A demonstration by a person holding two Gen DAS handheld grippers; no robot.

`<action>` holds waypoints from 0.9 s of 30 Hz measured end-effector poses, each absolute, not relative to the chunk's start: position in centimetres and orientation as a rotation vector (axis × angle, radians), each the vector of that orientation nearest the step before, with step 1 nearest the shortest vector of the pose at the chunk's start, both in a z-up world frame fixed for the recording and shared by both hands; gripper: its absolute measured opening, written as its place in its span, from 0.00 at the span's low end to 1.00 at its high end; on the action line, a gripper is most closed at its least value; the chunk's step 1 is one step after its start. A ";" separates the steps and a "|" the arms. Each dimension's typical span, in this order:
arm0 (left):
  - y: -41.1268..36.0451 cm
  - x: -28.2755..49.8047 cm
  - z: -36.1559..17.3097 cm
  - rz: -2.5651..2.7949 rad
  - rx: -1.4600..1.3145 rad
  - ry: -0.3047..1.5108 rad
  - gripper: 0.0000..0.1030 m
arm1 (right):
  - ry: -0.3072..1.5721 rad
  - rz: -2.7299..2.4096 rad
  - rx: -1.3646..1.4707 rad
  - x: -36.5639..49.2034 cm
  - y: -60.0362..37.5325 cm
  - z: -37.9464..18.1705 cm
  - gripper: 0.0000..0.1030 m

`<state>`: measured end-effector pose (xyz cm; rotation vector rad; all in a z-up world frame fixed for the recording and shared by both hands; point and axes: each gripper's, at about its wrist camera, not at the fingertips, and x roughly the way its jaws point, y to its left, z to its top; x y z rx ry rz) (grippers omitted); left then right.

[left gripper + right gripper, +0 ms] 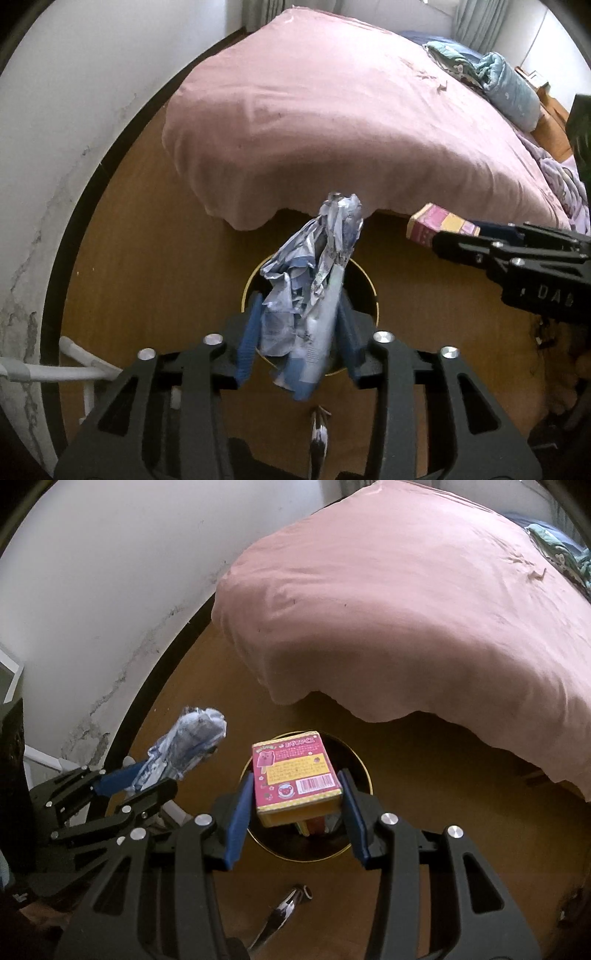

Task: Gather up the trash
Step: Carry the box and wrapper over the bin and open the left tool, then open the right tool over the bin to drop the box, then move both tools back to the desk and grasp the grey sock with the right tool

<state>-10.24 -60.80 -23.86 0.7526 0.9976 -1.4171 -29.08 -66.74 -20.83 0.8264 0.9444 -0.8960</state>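
My left gripper [297,334] is shut on a crumpled blue-and-white wrapper [314,295] and holds it above a round black bin with a gold rim [364,280] on the wooden floor. My right gripper [297,808] is shut on a pink and yellow snack box [295,775], held over the same bin [360,771]. The box also shows at the right of the left wrist view [439,223]. The wrapper shows at the left of the right wrist view [188,746]. A small silvery wrapper [284,908] lies on the floor in front of the bin.
A bed with a pink cover [332,122] stands just behind the bin, with bedding [506,85] at its far end. A white wall [74,110] with a dark baseboard runs along the left. A white pipe frame [74,369] stands at the lower left.
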 end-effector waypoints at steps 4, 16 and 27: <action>-60.4 -10.1 -22.9 -1.428 0.722 0.981 0.60 | 0.949 -0.887 0.823 -28.8 -66.8 -20.9 0.44; -59.2 -9.2 -20.7 -1.411 0.704 0.951 0.63 | 0.967 -0.849 0.808 -27.7 -66.9 -20.9 0.46; -53.5 -6.1 -13.0 -1.365 0.587 0.855 0.90 | 0.901 -0.818 0.757 -25.7 -65.7 -18.4 0.68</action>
